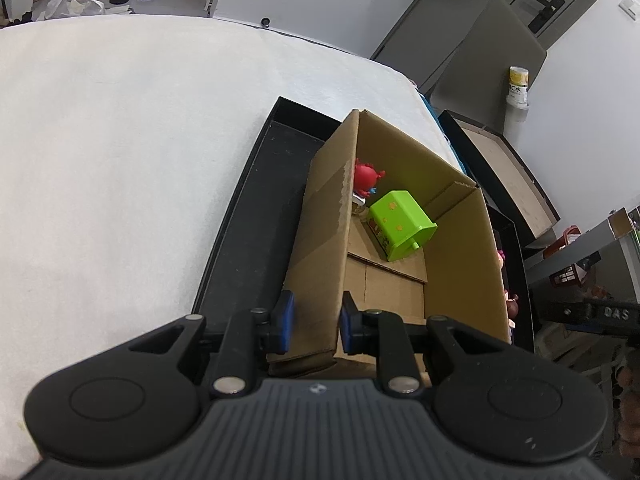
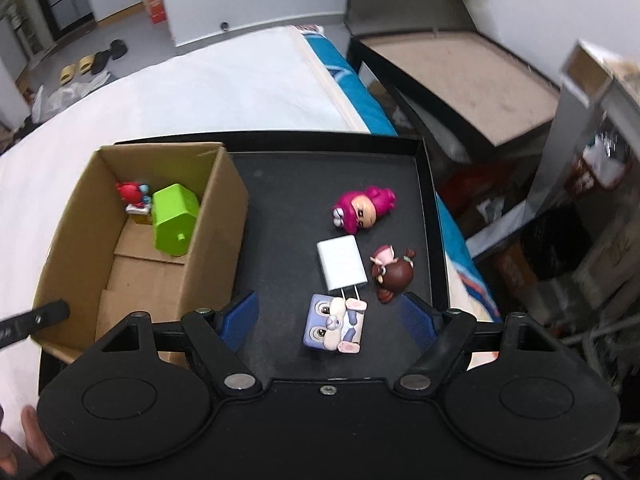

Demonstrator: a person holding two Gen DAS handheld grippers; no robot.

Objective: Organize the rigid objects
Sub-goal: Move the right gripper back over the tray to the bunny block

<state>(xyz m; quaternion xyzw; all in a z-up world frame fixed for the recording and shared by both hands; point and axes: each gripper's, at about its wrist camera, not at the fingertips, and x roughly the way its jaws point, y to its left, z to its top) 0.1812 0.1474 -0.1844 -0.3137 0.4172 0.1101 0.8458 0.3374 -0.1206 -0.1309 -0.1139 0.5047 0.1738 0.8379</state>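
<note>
So we've got a white bed (image 1: 120, 140) as the base of everything, with a black tray (image 2: 424, 184) sitting on it. Inside the tray, at its left end, stands an open cardboard box (image 2: 216, 240).

Our left hand-held gripper (image 1: 316, 322) is pinched shut on the box's near left wall, blue pads (image 1: 285, 320) squeezing the cardboard from both sides. In the right wrist view just a dark bit of it pokes in at the box's near corner.

In the box, at the far end, a green toy house (image 1: 400, 224) lies tipped on its side, and a small red figure (image 1: 366, 178) stands just behind it, against the left wall.

Our right hand-held gripper (image 2: 330, 320) hangs over the open part of the tray with its jaws spread wide and nothing gripped. Between the blue pads (image 2: 240, 318), not touched by either, lies a purple block figure (image 2: 334, 326) face up on the tray floor. Just beyond it is a white charger (image 2: 341, 264), prongs pointing at the block figure and nearly touching it. A brown figure (image 2: 394, 274) lies right of the charger, near the right-hand pad, and a pink figure (image 2: 362, 208) lies further back.

Past the bed's edge there's a black-framed side table (image 2: 460, 76).
</note>
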